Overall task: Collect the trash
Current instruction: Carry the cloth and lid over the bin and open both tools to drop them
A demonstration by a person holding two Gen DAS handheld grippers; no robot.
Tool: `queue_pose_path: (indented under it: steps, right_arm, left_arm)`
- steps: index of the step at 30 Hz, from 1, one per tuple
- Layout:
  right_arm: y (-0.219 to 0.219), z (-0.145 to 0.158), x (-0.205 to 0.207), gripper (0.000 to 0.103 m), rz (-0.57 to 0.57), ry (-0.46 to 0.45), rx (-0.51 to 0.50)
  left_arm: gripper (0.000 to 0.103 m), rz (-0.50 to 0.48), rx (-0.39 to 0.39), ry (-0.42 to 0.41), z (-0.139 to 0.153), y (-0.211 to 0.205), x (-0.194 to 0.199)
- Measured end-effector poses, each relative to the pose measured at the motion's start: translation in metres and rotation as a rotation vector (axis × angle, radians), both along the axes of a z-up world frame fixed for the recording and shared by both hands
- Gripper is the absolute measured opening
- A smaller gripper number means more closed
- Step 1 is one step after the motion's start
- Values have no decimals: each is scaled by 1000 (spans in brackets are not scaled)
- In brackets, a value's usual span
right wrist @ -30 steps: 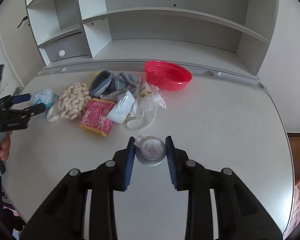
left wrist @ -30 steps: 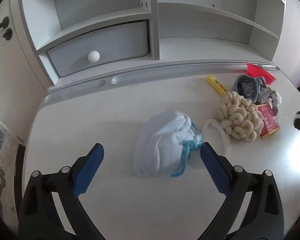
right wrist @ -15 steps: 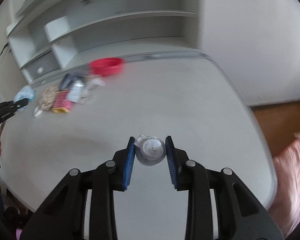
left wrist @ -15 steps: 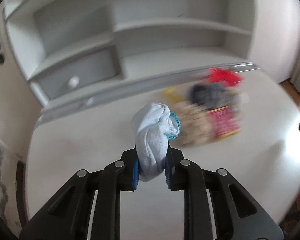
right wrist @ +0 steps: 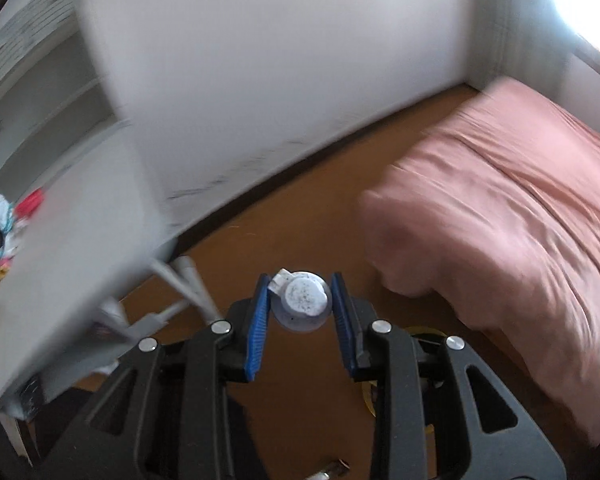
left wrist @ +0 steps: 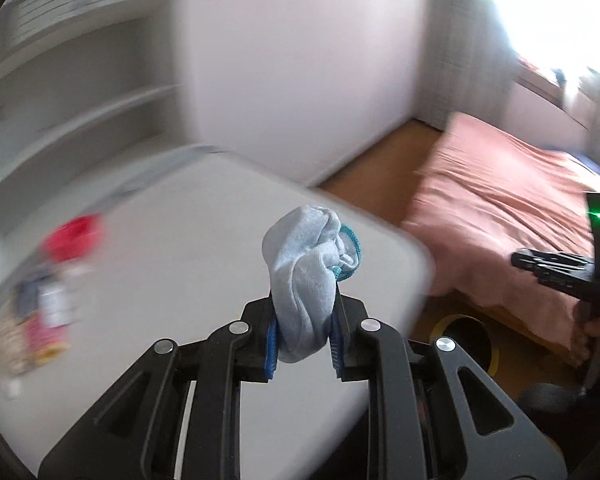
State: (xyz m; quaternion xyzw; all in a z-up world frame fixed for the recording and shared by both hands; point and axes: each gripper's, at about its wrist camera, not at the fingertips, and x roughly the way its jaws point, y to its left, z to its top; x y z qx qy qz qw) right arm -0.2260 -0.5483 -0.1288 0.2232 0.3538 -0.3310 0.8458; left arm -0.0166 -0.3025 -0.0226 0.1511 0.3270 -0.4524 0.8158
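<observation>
My left gripper [left wrist: 303, 336] is shut on a light blue cloth bundle [left wrist: 306, 276] with a teal cord, held above the right corner of the white desk [left wrist: 188, 264]. My right gripper [right wrist: 300, 312] is shut on a small round plastic cup with a white foil lid [right wrist: 302, 304], held over the brown wooden floor [right wrist: 300, 224] beside the desk. In the left wrist view the right gripper [left wrist: 560, 268] shows at the right edge with a hand under it. A dark round bin with a yellow rim [left wrist: 466, 338] sits on the floor below the desk corner.
A bed with a pink cover [right wrist: 512, 216] fills the right side. On the desk lie a red bowl [left wrist: 74, 236] and blurred clutter [left wrist: 40, 320]. White shelves [left wrist: 60, 92] stand behind the desk. Desk legs [right wrist: 184, 280] reach the floor at the left.
The left gripper shut on the blue cloth bundle and lifted it. Both hands swung right, away from the desk clutter toward the floor and bed. The right gripper kept the cup.
</observation>
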Motion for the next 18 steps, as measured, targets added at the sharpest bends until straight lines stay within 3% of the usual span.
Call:
queue_pose_path:
  steps: [6,9,18]
  right_arm:
    - [-45,-48,-87,31,-183,27,84]
    - [-61,-73,-119,31,-240,42,125]
    - [-92,-148,-164,31,-310,88,261]
  left_arm:
    - [19,-277,1,56,-28,-107,-95]
    - [19,-401,26,110,-61,-159,-139]
    - [19,-549,200,234,-166,-255,-189]
